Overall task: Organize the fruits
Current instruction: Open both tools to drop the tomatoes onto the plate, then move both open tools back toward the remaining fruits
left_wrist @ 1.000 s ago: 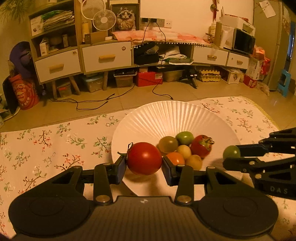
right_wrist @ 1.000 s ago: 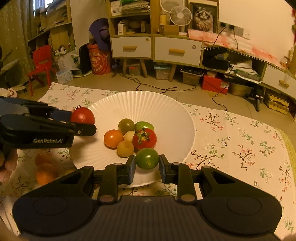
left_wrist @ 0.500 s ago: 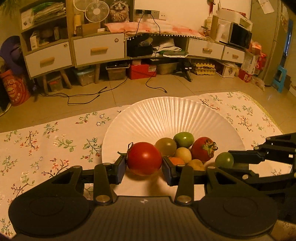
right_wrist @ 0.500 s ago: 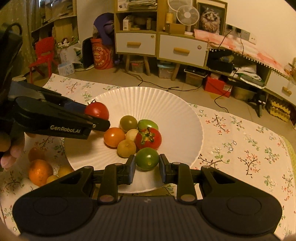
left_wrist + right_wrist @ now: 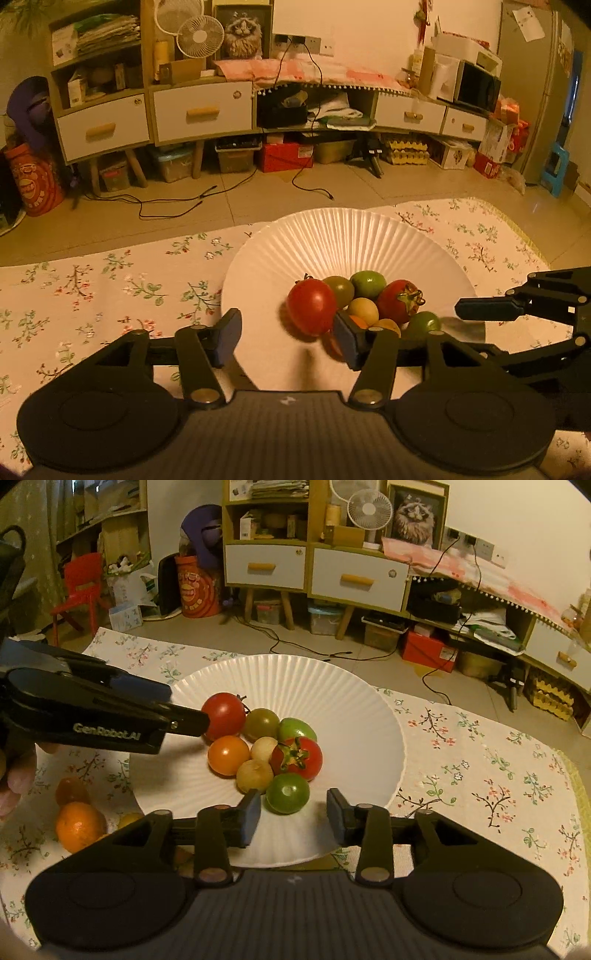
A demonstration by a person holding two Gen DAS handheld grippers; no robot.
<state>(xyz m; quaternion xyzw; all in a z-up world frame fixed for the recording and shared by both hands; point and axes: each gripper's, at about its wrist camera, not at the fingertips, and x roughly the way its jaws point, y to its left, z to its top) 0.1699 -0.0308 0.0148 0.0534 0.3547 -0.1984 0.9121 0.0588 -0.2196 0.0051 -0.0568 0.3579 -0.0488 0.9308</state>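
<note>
Two grippers, both with jaws opening and nothing clamped, is what we log here: the left gripper (image 5: 286, 338) has its pads spread wide with the red tomato (image 5: 311, 306) lying loose near its right pad, we can't tell if it still touches it; the right gripper (image 5: 293, 818) has parted around the green tomato (image 5: 287, 793), which sits on the white ribbed plate (image 5: 354, 686) close to the left pad, clear gap to the right pad. We see both fruits resting at the edge of the pile in the plate: orange tomato (image 5: 228, 755), two pale yellow ones (image 5: 255, 775), a stemmed red tomato (image 5: 297, 757), an olive-green one (image 5: 261, 724) and a lighter green one (image 5: 296, 730), all touching each other. In the right wrist view the left gripper reaches in from the left with its tip at the red tomato. Outside the plate, on the floral tablecloth (image 5: 480, 760), we see an orange (image 5: 79, 825) and a few smaller fruits by the plate's left rim. Fingers of the person's hand (image 5: 16, 779) show at the left edge. Behind it all, drawers (image 5: 201, 110) and a small fan (image 5: 199, 37)
</note>
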